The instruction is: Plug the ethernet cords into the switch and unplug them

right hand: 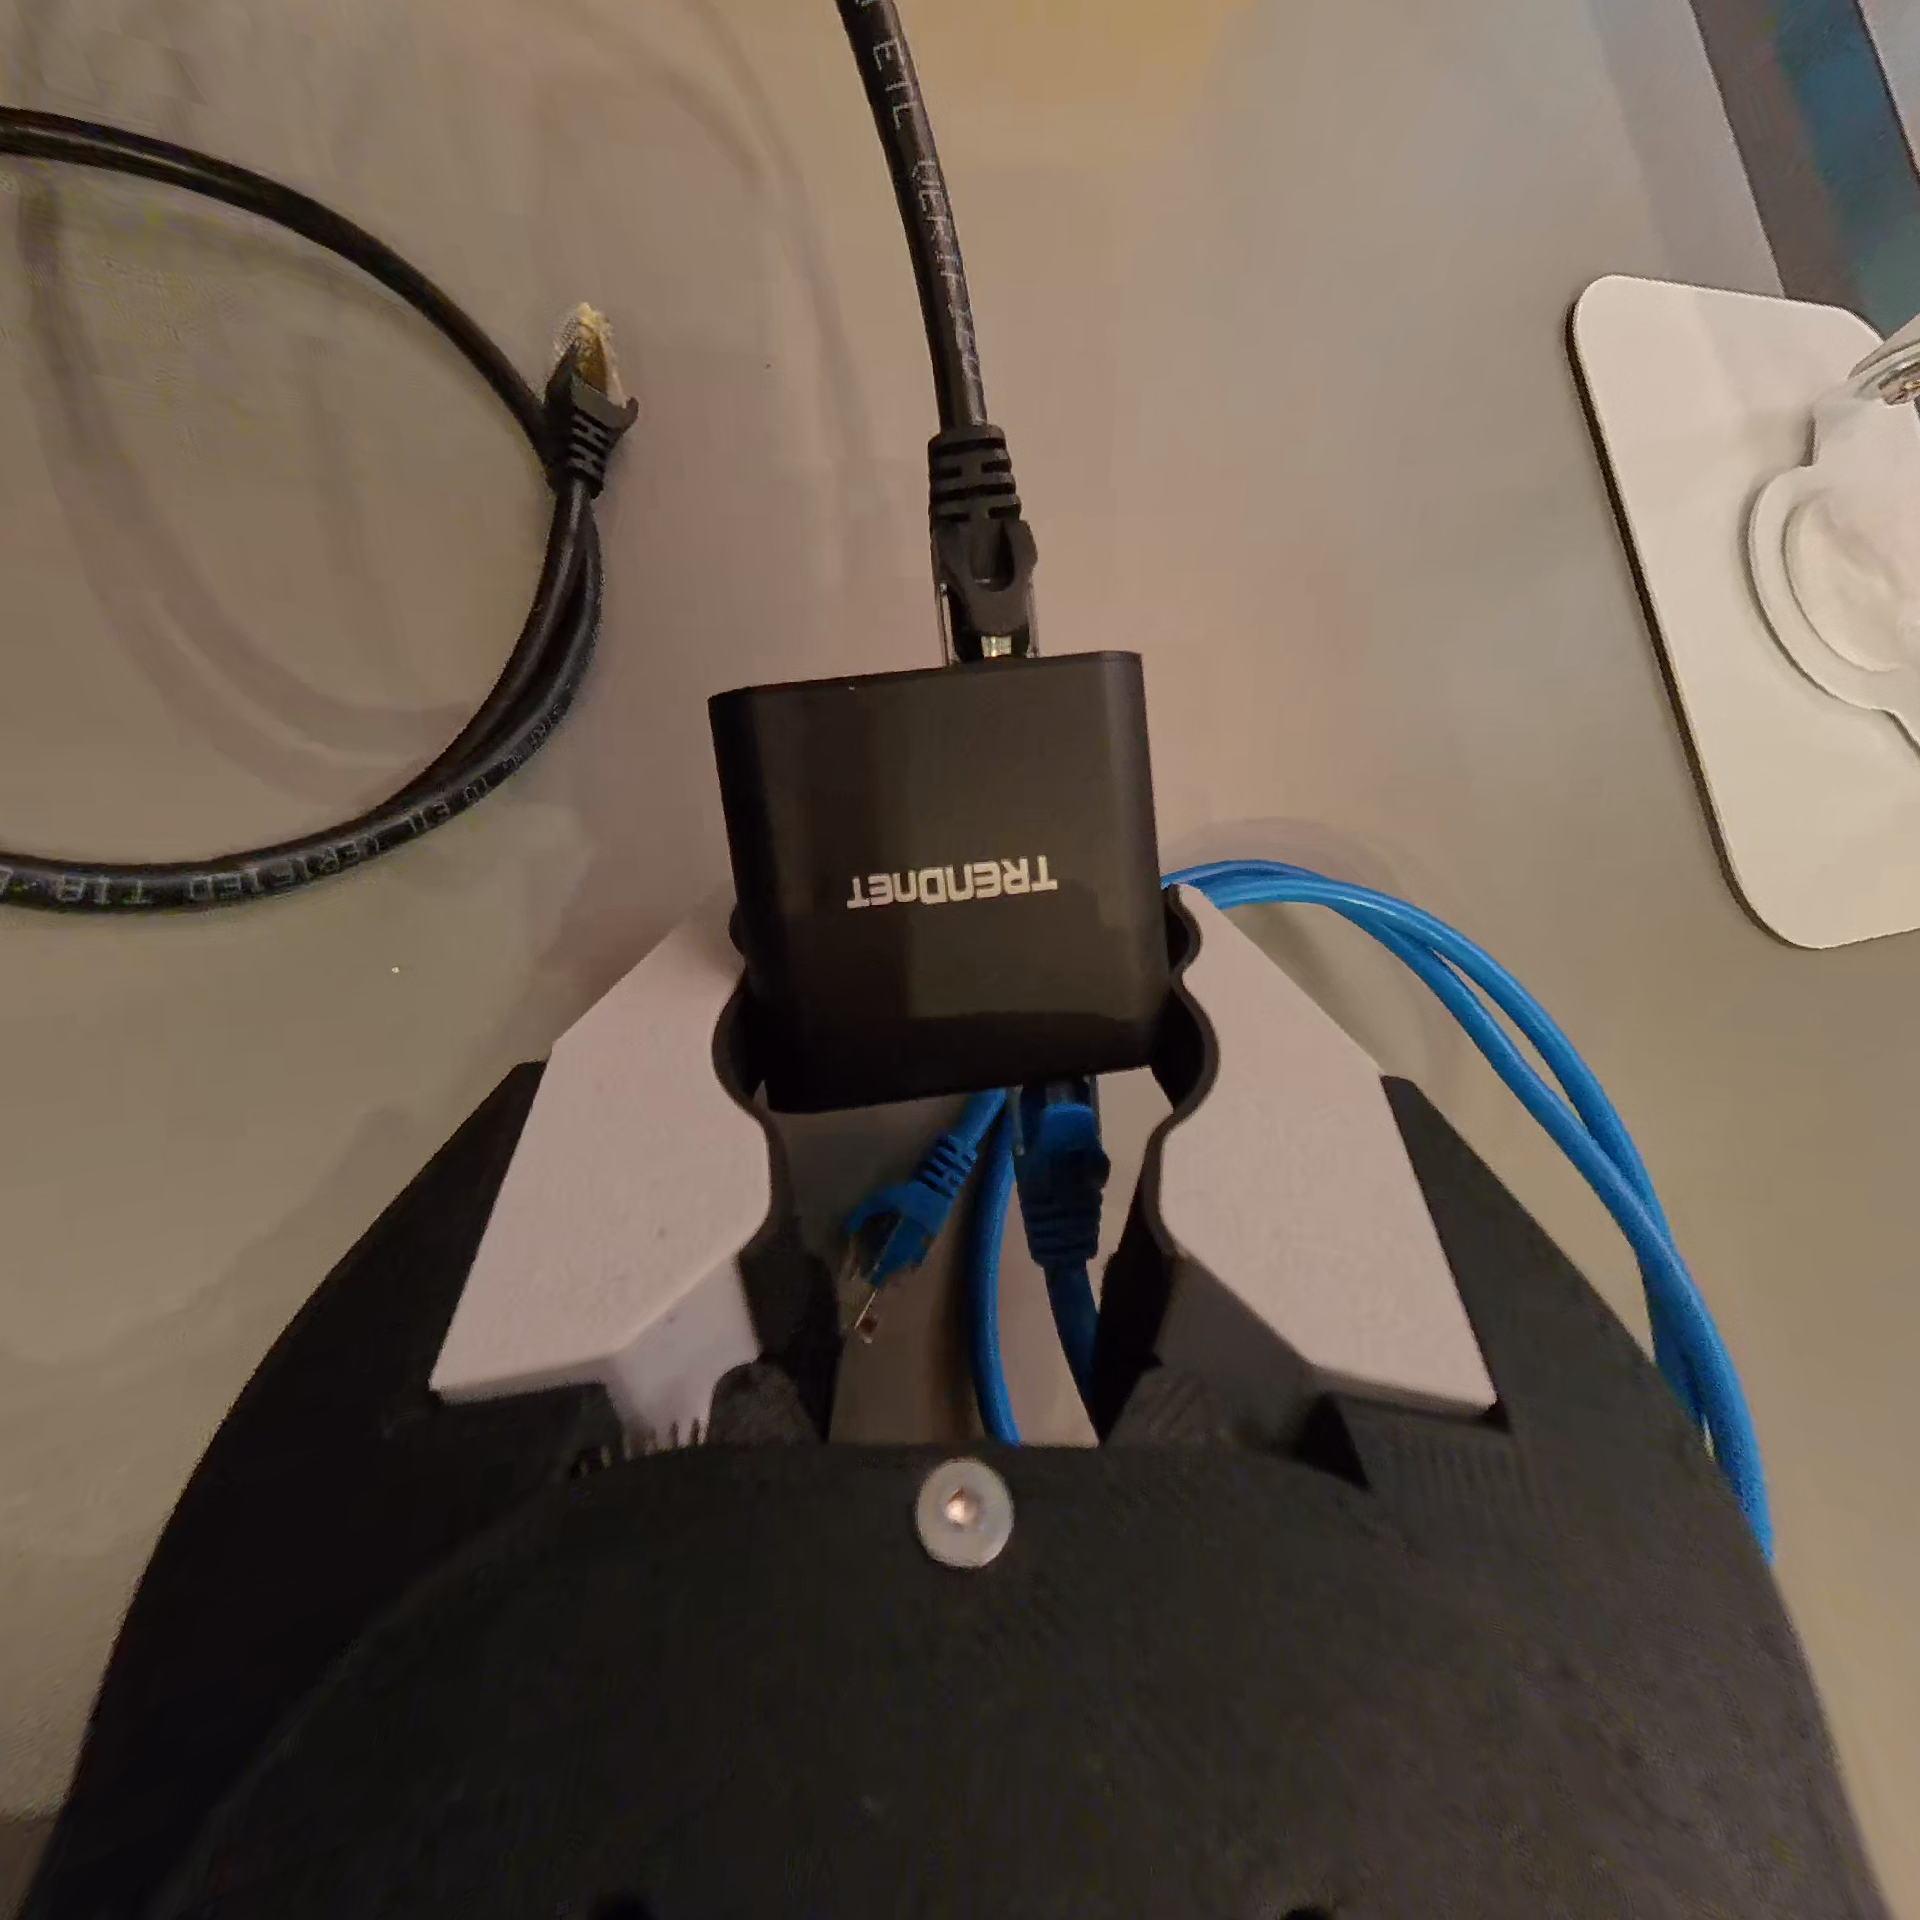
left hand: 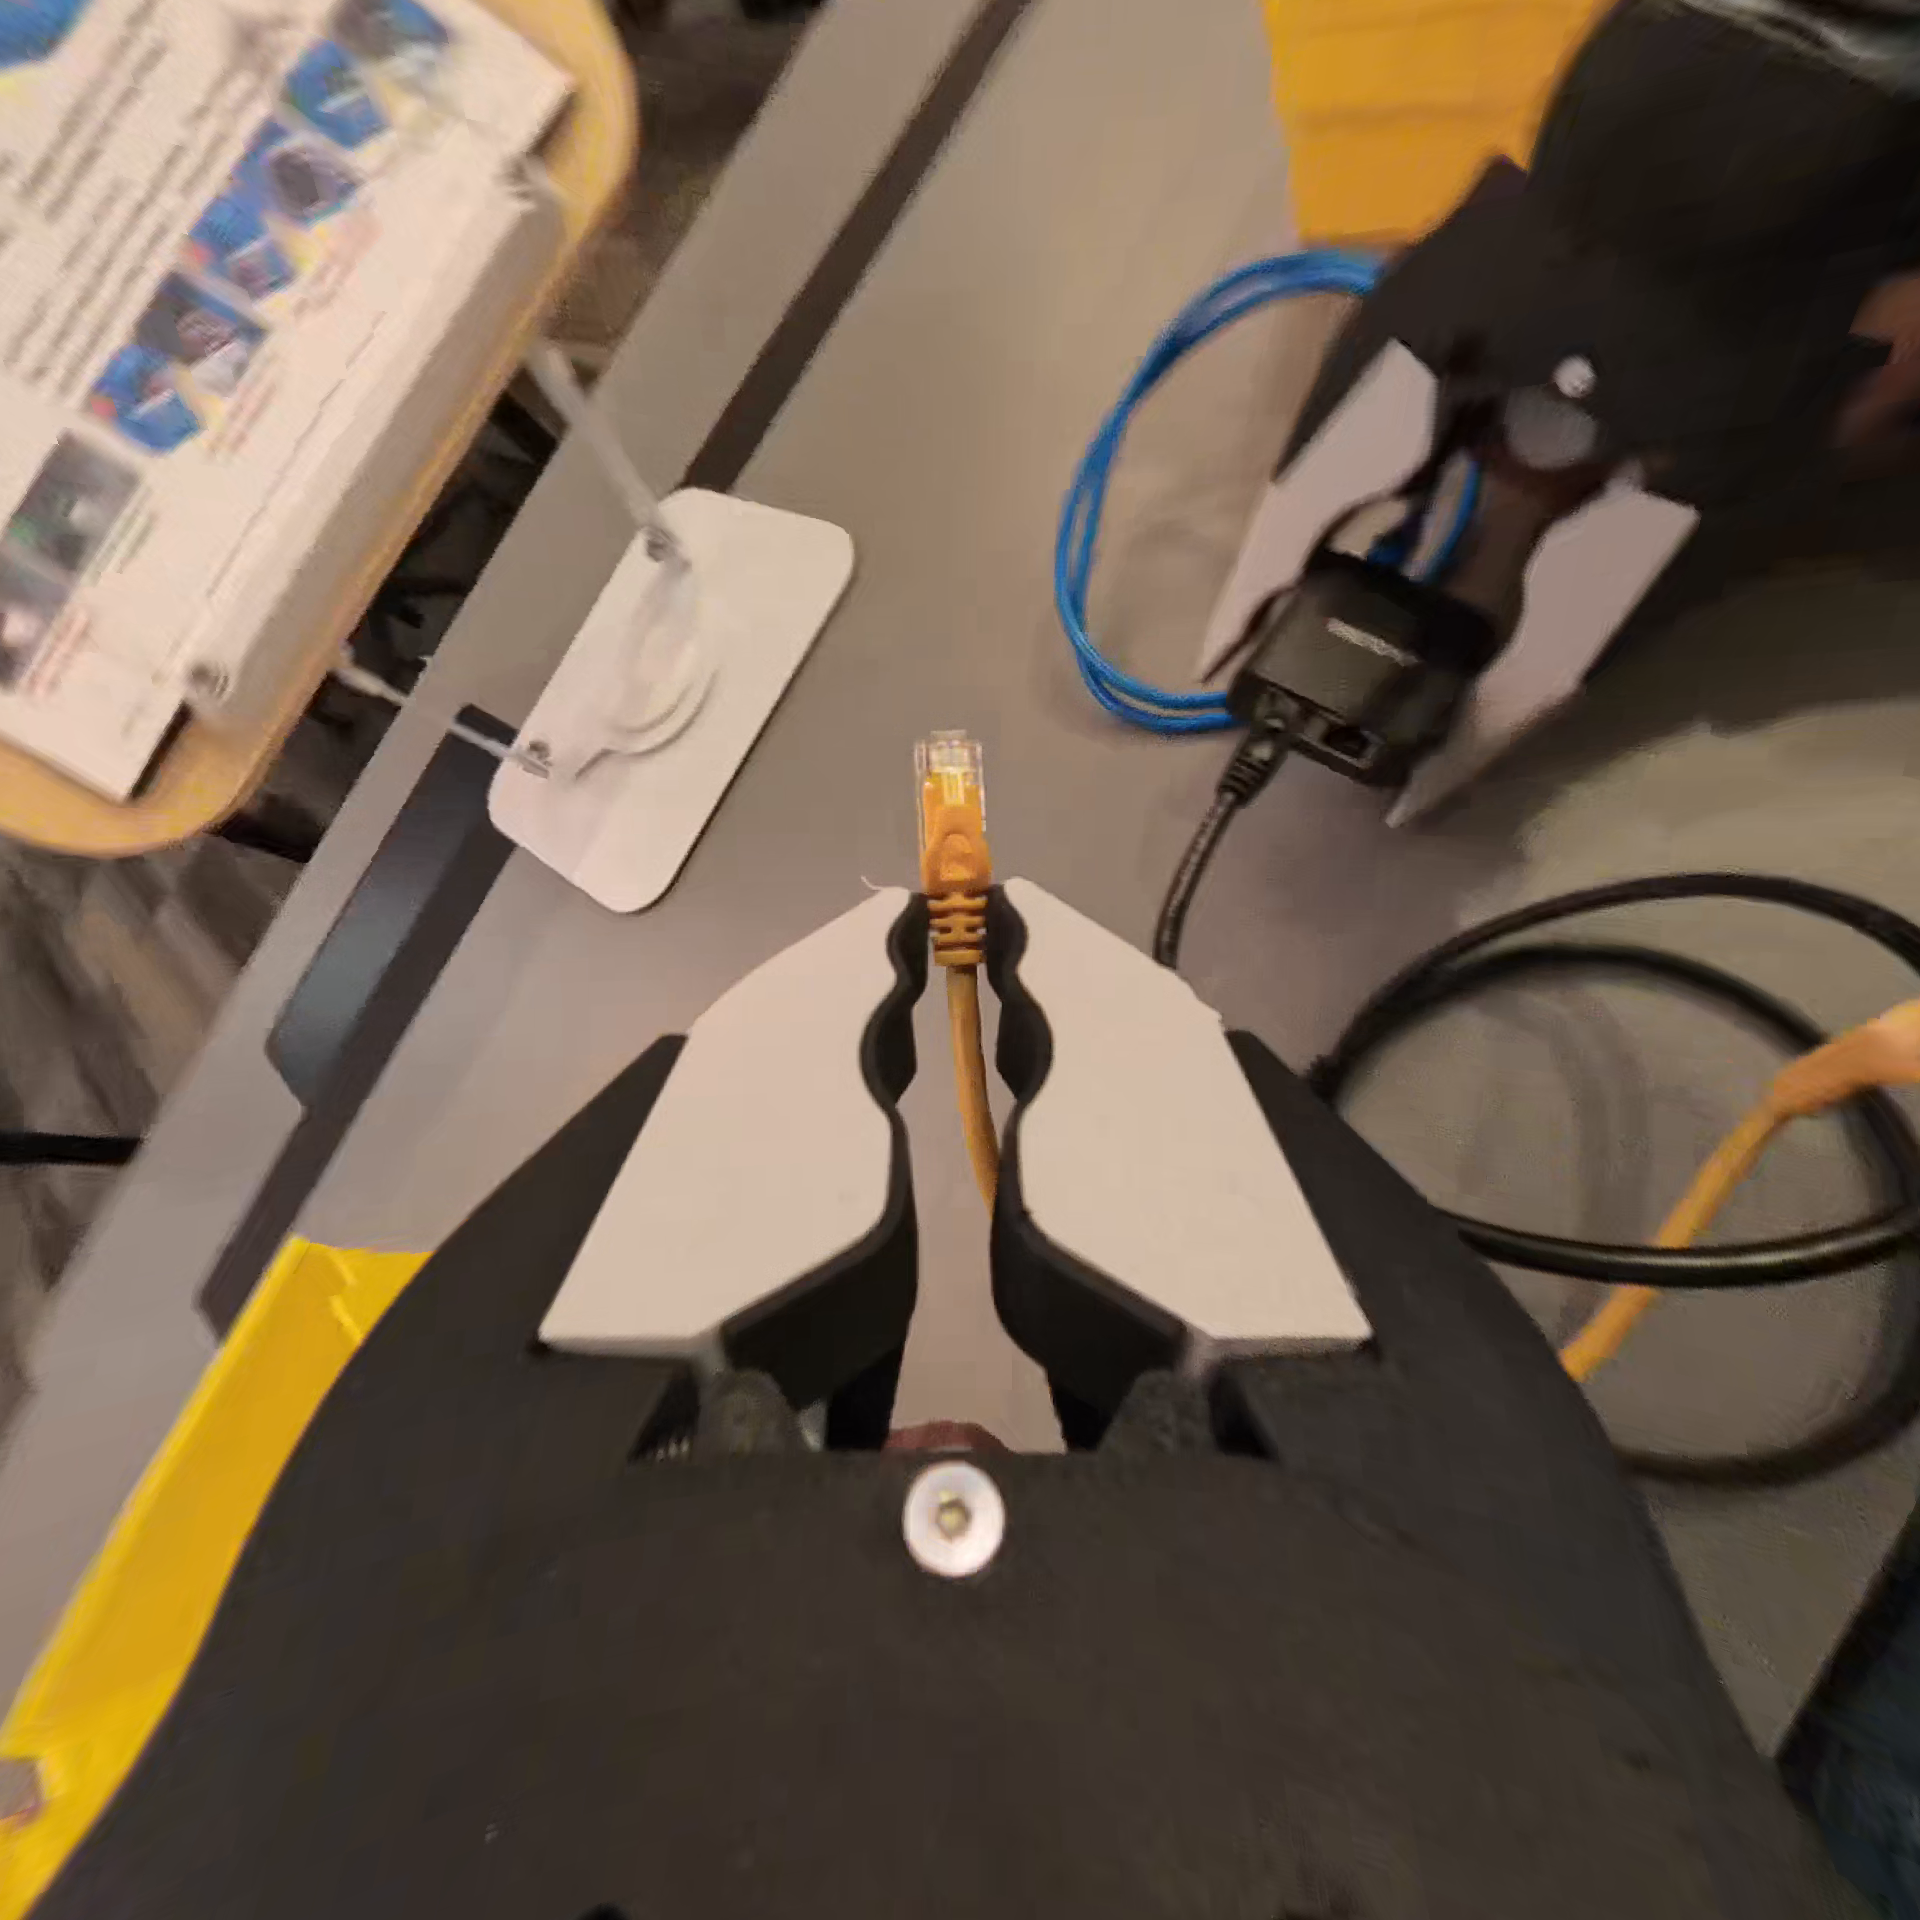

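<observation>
Worktop [right hand: 260, 1039]: smooth grey, lying matte under everything.
Left gripper [left hand: 954, 914]: jaws pinching the orange cord [left hand: 951, 831], mid-frame.
Right gripper [right hand: 956, 997]: jaws clamping the boxy black switch [right hand: 935, 831], frame centre.
Black cord [right hand: 977, 520]: sitting plugged in.

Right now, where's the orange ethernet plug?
Left wrist view, centre: the orange ethernet plug sticks out past the left gripper, clamped by its boot, left of the black switch and unplugged.
</observation>
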Tool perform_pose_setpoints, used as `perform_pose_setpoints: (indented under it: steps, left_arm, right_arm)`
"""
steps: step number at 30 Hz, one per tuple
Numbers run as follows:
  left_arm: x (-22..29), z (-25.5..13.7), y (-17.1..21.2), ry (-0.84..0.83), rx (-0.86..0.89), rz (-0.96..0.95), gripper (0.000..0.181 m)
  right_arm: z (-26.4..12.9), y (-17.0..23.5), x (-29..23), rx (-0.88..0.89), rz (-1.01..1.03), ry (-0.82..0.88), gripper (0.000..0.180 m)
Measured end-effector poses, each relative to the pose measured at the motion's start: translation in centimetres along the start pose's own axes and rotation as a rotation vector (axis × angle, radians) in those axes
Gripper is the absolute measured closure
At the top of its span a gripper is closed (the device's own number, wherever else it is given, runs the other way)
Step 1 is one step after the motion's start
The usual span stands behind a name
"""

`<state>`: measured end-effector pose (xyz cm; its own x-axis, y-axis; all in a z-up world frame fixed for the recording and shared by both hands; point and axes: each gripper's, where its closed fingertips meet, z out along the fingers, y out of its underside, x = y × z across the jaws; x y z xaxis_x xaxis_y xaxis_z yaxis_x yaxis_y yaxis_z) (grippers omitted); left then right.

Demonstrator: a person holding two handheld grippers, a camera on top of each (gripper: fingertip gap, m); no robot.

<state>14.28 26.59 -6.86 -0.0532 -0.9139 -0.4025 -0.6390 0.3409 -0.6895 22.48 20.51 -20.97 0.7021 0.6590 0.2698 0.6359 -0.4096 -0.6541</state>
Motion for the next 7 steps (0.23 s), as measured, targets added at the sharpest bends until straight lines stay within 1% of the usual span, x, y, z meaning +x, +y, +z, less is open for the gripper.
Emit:
perform_pose_setpoints:
  steps: [1, 3, 5, 7]
  left_arm:
    - [1.2, 0.4, -0.2, 0.028, -0.044, 0.068, 0.170]
    - [3.9, 1.5, -0.1, 0.112, -0.094, 0.179, 0.170]
    - [5.6, 3.0, 1.1, 0.174, -0.162, 0.221, 0.170]
    - [6.3, 4.1, 2.2, 0.197, -0.200, 0.245, 0.170]
  right_arm:
    - [0.0, 0.0, 0.0, 0.002, 0.000, 0.001, 0.106]
    - [-0.1, -0.1, 0.0, 0.004, 0.000, 0.001, 0.106]
    - [-0.1, -0.1, 0.0, 0.004, -0.004, 0.003, 0.106]
    - [-0.1, -0.2, -0.1, 0.002, -0.007, 0.004, 0.106]
